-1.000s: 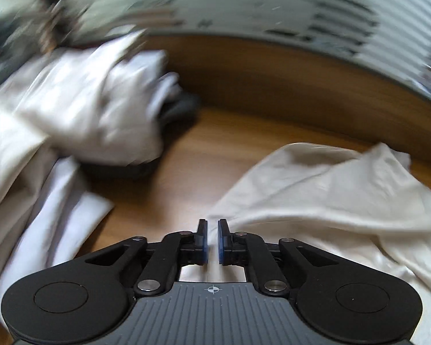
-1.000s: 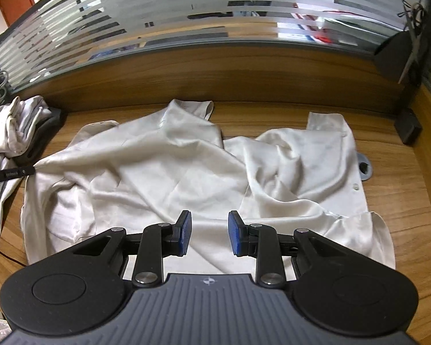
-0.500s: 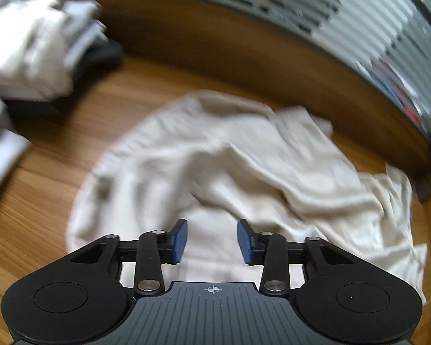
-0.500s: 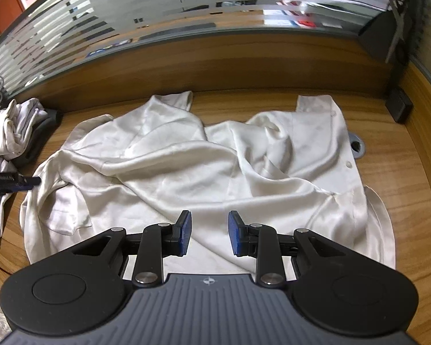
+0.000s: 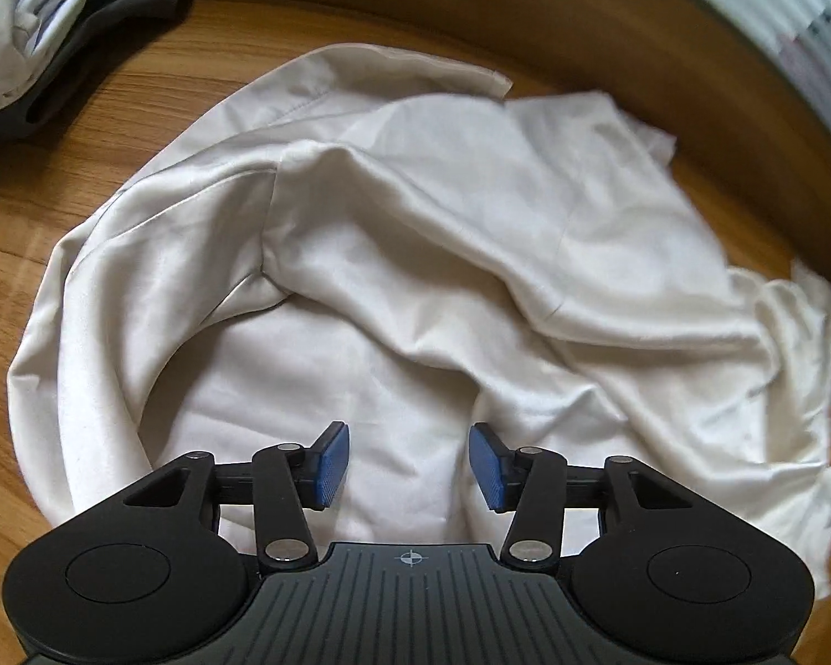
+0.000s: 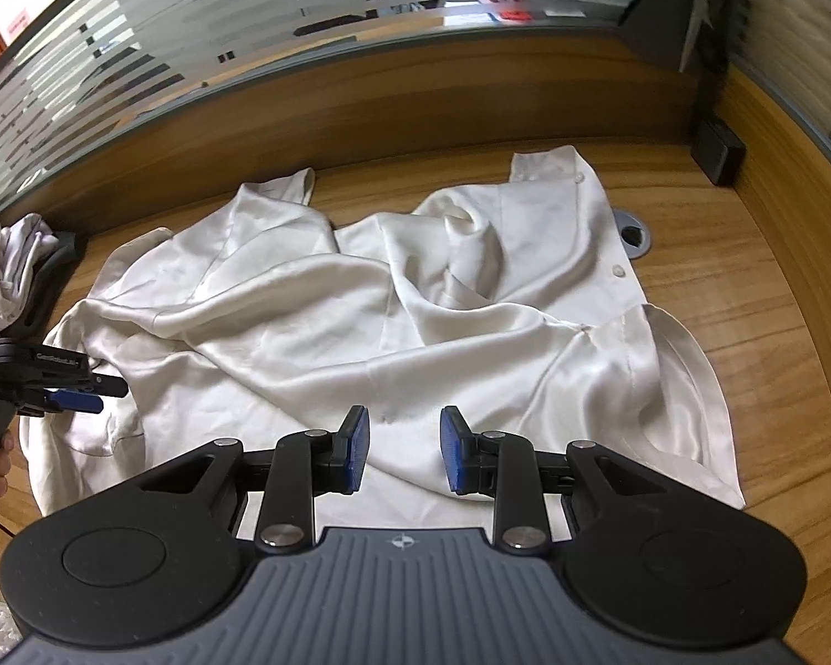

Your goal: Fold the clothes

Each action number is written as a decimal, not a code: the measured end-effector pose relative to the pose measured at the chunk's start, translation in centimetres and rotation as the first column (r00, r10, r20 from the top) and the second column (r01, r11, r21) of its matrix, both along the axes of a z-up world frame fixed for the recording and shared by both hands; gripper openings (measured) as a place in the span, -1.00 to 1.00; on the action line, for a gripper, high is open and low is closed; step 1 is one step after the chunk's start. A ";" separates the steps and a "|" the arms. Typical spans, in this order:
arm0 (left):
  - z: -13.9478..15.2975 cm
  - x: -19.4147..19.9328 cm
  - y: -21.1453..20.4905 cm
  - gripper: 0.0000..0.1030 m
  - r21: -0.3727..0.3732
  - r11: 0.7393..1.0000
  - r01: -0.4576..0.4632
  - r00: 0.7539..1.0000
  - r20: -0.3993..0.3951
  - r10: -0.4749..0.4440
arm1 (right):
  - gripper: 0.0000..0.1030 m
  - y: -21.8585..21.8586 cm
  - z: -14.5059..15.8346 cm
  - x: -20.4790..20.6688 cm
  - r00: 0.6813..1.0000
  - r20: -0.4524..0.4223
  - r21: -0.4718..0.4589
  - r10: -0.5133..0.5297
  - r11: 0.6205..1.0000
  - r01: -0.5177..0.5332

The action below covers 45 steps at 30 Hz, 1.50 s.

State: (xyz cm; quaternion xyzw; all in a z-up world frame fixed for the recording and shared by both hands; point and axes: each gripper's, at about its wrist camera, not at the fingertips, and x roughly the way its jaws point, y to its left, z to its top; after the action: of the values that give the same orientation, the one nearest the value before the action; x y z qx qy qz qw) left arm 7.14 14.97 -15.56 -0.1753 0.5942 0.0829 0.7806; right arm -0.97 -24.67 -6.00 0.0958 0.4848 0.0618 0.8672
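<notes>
Barely begun: shirt (image 6: 393, 321) crumpled, unfolded on desk (image 6: 748, 299), left gripper (image 5: 409, 463) jaws just opened, empty, right gripper (image 6: 403, 450) jaws apart, empty, all folds left.

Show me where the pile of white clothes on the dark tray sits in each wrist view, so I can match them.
Left wrist view: pile of white clothes in the top left corner, beyond the cream shirt.
Right wrist view: the pile at the left edge, midway up, above the left gripper.
Shared landmark: the cream shirt spread on the wooden desk.
</notes>
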 end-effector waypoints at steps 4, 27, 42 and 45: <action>-0.5 -0.5 -0.2 -0.63 0.014 1.000 -0.019 1.000 -0.018 0.019 | -0.38 -0.5 0.0 -0.2 1.000 0.005 0.010 -0.016 1.000 0.016; 6.1 -13.1 0.3 -0.93 -0.201 0.809 0.553 0.833 0.158 -0.530 | -0.38 -2.5 -0.4 -1.3 0.999 0.010 0.017 -0.032 0.999 0.032; 6.2 -9.0 0.0 -0.26 0.057 0.874 0.484 0.849 0.213 -0.484 | -0.38 -2.0 -0.4 -1.5 0.999 0.006 0.012 -0.035 0.999 0.035; 4.8 -7.6 -0.6 -0.26 0.096 0.870 0.484 0.848 0.193 -0.493 | -0.38 -1.8 -0.5 -1.5 0.999 0.003 0.010 -0.032 0.999 0.032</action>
State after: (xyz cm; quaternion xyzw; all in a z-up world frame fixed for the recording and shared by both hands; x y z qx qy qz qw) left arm -0.45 14.34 -10.74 -0.0091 0.5307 -0.1243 0.8383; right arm -2.48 -26.48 -6.53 0.1079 0.4814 0.0506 0.8684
